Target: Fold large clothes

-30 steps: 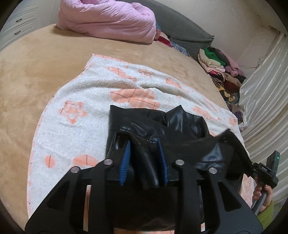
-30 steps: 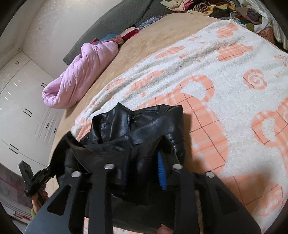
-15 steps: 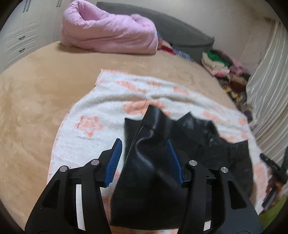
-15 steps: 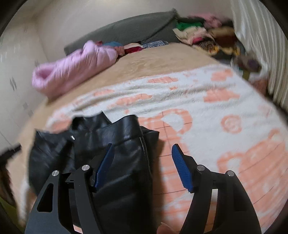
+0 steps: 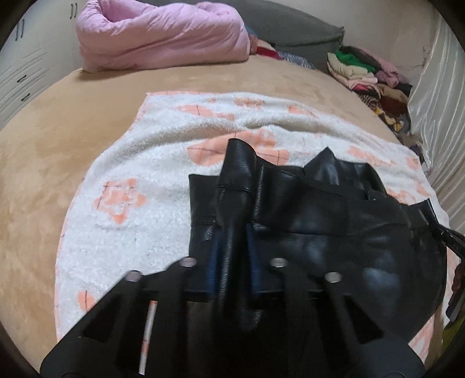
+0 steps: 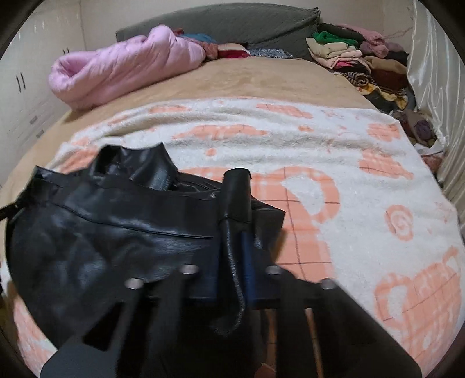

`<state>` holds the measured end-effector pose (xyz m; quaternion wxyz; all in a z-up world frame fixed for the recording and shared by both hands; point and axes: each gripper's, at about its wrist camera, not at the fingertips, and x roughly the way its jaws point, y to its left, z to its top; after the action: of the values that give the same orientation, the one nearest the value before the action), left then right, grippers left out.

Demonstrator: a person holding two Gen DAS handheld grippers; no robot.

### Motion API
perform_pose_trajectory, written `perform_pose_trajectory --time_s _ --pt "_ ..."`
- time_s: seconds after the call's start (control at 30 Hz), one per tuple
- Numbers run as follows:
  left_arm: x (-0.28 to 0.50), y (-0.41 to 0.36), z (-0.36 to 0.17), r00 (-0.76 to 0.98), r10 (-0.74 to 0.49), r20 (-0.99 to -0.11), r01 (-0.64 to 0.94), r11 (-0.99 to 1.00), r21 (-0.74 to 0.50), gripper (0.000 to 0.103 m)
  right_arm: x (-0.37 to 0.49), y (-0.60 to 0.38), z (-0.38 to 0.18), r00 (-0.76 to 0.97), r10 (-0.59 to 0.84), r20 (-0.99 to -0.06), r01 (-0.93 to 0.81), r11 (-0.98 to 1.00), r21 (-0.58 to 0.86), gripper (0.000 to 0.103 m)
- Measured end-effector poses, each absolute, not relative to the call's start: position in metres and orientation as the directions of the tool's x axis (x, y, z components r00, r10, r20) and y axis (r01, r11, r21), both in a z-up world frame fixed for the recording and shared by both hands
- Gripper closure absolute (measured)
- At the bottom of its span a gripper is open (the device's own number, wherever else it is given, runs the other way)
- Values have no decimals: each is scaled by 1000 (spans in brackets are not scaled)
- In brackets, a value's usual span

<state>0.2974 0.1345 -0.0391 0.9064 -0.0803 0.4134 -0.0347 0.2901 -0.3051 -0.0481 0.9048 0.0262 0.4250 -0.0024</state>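
A black leather jacket (image 5: 334, 232) lies crumpled on a white and orange blanket (image 5: 145, 174) spread over the bed. My left gripper (image 5: 232, 241) is at the jacket's left side, its jaws closing with the blue pads pressing on an upright fold of leather. In the right wrist view the jacket (image 6: 116, 232) stretches off to the left over the blanket (image 6: 348, 189). My right gripper (image 6: 234, 244) is at the jacket's right side, jaws closing, and its pads pinch a narrow standing fold. The jacket sags dark and wrinkled between the two grips.
A rolled pink quilt (image 5: 162, 37) lies at the far end of the tan bed, beside a grey cushion (image 5: 290, 26). A heap of mixed clothes (image 5: 369, 75) sits at the far right corner by a pale curtain (image 5: 436, 101). White cupboard doors stand at the left.
Both grippers let go of the jacket and opened wide half a second ago, then shut again on new folds. Both moved lower and nearer the jacket.
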Motion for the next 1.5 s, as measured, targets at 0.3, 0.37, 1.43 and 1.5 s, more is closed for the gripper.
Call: perform_pose_trajectory --time_s 0.3,0.37,1.43,1.5 --pt "298 140 21 776 -168 -608 19 970 -244 100 292 -332 9 771 104 -628 90 959 269 96" --pt "310 136 19 774 -154 -614 9 973 -232 101 305 -333 5 762 87 -641 109 960 259 96" --pt "327 158 -40 685 -160 -711 -72 956 -285 36 313 -343 -58 673 52 -738 213 942 260 28" --pt "313 166 -36 679 -156 -717 -96 950 -298 26 298 -339 -50 676 79 -732 180 946 269 13"
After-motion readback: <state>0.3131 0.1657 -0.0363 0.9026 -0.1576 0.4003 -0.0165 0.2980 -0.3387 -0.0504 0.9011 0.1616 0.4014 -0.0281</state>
